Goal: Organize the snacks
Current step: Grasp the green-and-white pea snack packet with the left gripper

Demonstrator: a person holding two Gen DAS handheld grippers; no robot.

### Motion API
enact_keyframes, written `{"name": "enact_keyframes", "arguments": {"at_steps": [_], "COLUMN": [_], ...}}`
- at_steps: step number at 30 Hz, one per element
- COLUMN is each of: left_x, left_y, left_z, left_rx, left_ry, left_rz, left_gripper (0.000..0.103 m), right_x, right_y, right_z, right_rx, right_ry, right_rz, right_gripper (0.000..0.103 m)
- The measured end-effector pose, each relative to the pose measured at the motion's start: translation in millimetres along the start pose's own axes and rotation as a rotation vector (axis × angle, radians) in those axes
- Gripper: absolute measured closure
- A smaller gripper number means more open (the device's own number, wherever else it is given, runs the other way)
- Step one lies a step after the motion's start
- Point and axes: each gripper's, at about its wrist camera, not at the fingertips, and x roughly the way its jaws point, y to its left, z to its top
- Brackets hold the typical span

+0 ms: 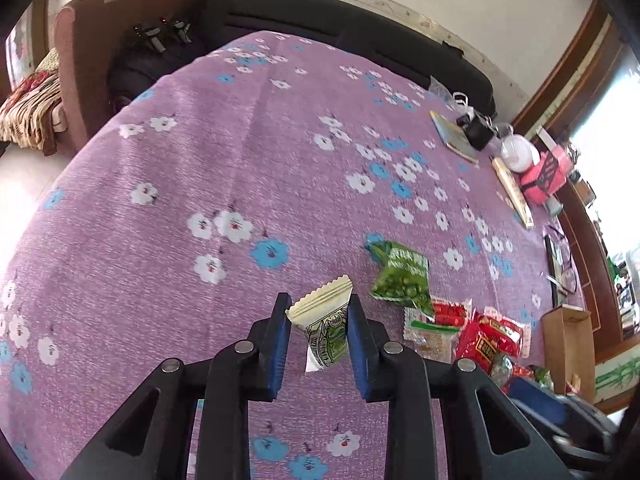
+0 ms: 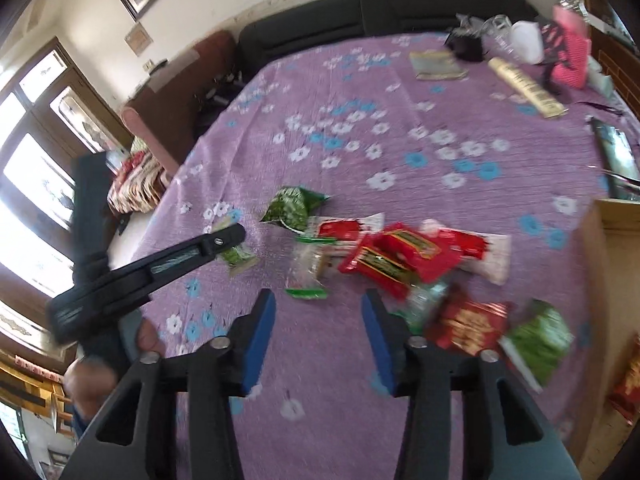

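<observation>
My left gripper (image 1: 319, 312) is shut on a small cream-and-green snack packet (image 1: 325, 320), held above the purple flowered tablecloth (image 1: 200, 168). To its right lie a green pea packet (image 1: 402, 276) and red packets (image 1: 490, 338). In the right wrist view my right gripper (image 2: 319, 312) is open and empty, just short of the snack pile: a green packet (image 2: 292, 206), red packets (image 2: 400, 256), a clear packet (image 2: 312, 264) and another green packet (image 2: 540, 340). The left gripper (image 2: 228, 246) shows at the left with the held packet (image 2: 238, 256).
A cardboard box (image 1: 568, 344) stands at the right table edge, also in the right wrist view (image 2: 616, 300). A book (image 2: 438, 65), a long flat box (image 2: 526, 88), a pink item (image 2: 568, 52) and a black pouch (image 2: 464, 46) lie at the far end. A dark sofa (image 1: 340, 20) runs behind the table.
</observation>
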Motion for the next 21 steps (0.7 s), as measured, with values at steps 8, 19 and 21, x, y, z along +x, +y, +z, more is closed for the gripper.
{"name": "enact_keyframes", "arguments": {"at_steps": [8, 19, 21], "left_x": [-6, 9, 13], "left_y": [5, 6, 3], "left_z": [1, 0, -2], "left_rx": [-0.016, -0.022, -0.011], "left_ry": [-0.013, 0.040, 0.047], "left_rz": [-0.005, 0.008, 0.014], "left_gripper": [0.081, 0.080, 0.080], "right_x": [42, 55, 49], "right_y": [16, 21, 18], "right_z": [13, 3, -1], "right_rx": [-0.019, -0.103, -0.106], "right_ry": [0.034, 0.006, -0.005], "right_rz": [-0.062, -0.148, -0.136], "right_gripper": [0.067, 0.085, 0.085]}}
